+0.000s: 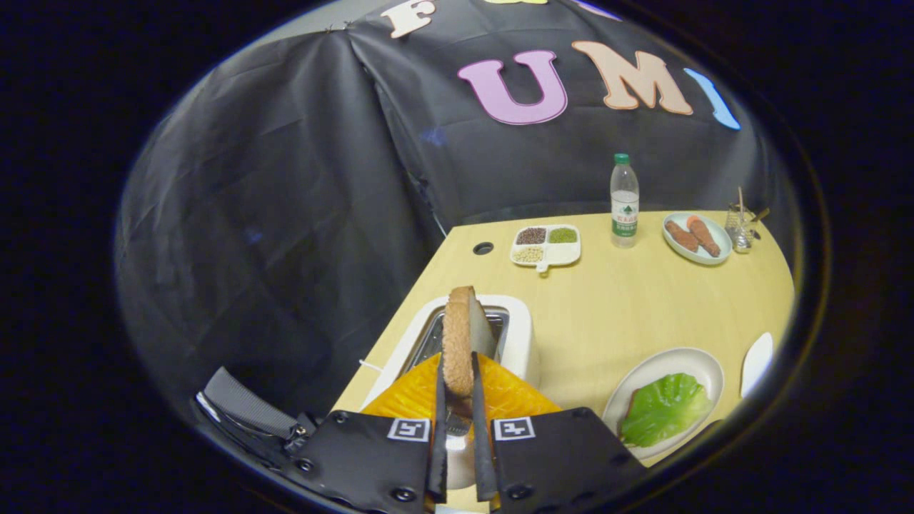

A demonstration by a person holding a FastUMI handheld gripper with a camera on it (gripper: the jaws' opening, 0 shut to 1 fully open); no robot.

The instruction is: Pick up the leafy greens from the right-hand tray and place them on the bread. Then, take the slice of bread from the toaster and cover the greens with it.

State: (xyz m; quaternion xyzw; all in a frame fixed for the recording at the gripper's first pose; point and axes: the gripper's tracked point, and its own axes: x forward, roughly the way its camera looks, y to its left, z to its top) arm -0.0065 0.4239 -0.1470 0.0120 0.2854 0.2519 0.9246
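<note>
A slice of bread (458, 335) stands on edge between my two fingers, with my gripper (457, 382) shut on its lower part. It is held above the slot of the white toaster (520, 335), just beyond my fingers. To the right of the fingers a white plate (703, 365) holds a green leaf (665, 407) lying on a slice of bread (631, 412), of which only a brown edge shows.
A divided dish of grains (546, 246), a water bottle (624, 202), a plate with two brown pieces (697, 238) and a small glass jar (740, 227) stand along the table's far side. Another white tray edge (757, 362) lies right of the leaf plate. A cable hole (483, 248) is near the far left corner.
</note>
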